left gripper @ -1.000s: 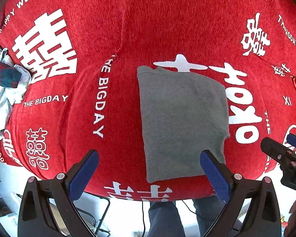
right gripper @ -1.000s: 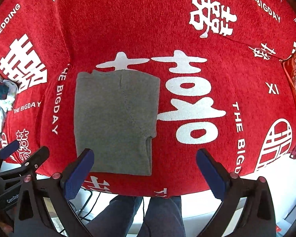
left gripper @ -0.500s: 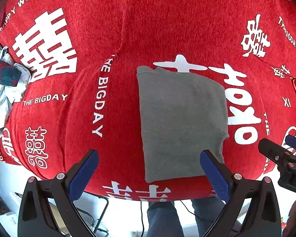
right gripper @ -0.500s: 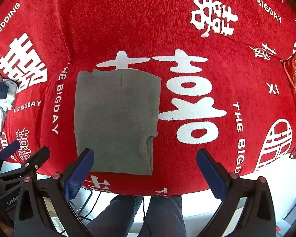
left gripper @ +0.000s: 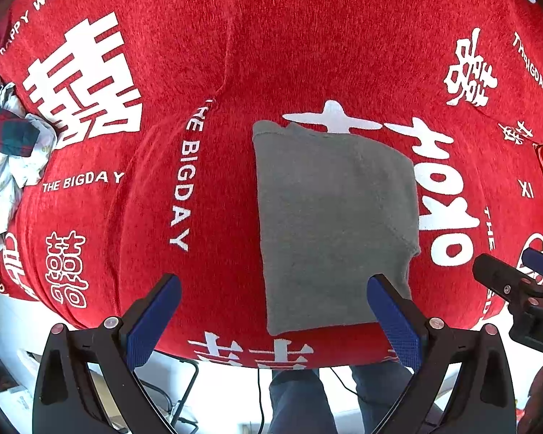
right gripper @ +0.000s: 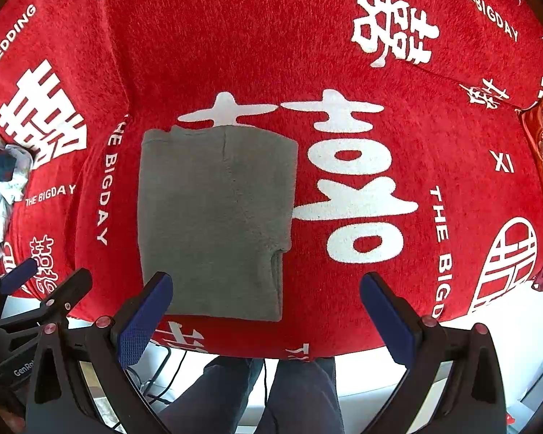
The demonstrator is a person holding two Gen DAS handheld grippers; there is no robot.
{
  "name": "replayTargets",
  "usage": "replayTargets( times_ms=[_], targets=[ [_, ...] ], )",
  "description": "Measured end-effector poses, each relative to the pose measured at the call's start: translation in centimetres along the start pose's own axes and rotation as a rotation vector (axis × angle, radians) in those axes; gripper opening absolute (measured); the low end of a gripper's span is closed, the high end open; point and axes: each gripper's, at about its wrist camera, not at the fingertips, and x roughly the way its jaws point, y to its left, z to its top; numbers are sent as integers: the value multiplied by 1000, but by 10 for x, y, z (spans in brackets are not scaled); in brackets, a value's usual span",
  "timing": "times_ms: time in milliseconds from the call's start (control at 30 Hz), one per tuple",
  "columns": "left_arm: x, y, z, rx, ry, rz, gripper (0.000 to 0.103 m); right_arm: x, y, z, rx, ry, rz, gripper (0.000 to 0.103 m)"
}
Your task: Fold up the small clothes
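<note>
My left gripper [left gripper: 274, 320] has its jaws wide apart and holds nothing; my right gripper [right gripper: 266, 320] is the same, jaws spread and empty. Both hover above the near edge of the table, clear of the cloth.

The grey garment [left gripper: 335, 224] lies flat between and just beyond them, already folded into a tidy rectangle with a sleeve or side tucked over, its seam showing. I judge this piece nearly or fully done; at most one more fold or a move to a stack is left. A crumpled heap of clothes [left gripper: 3, 166], white with a dark plaid piece, waits at the far left, so more folding probably remains.

The table wears a red cover [left gripper: 307, 36] printed with white wedding characters and "THE BIGDAY". Below the edge I see my own legs [right gripper: 249, 394], cables and a pale floor.
</note>
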Motion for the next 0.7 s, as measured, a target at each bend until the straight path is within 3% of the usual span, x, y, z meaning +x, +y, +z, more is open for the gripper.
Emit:
replayTargets(
  times_ms=[700],
  targets=[
    [0, 0, 1, 1, -3, 1, 102, 1, 0, 1, -4, 2, 1, 103]
  ],
)
